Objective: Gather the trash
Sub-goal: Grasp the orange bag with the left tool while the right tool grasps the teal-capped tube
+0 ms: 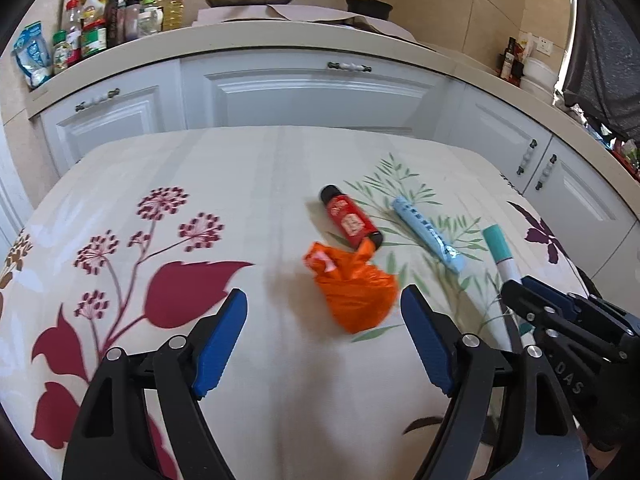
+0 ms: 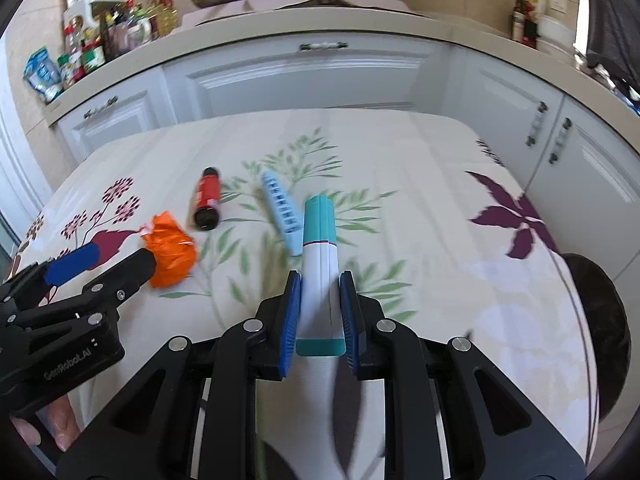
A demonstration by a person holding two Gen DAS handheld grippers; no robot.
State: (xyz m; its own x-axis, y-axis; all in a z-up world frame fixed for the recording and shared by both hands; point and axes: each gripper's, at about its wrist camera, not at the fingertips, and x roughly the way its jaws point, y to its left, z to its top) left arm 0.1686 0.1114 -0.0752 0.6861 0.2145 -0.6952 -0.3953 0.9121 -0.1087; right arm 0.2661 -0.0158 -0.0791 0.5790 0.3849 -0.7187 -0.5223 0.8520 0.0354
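On the flowered tablecloth, the orange wrapper lies just ahead of the left gripper, whose fingers are spread wide and empty, the nearer hand to it. The right gripper pinches a white-and-teal tube, long axis running straight out between its pads; a red bottle and blue packet lie slantwise beyond, well apart from both. Motion blur leaves it unclear whether the tube's far end touches the cloth; white kitchen cabinets stand behind.

– What trash do you see?
– 4 pieces: your crumpled orange bag, a red bottle lying touching it, a blue packet flat beside, and a teal-white tube clamped.
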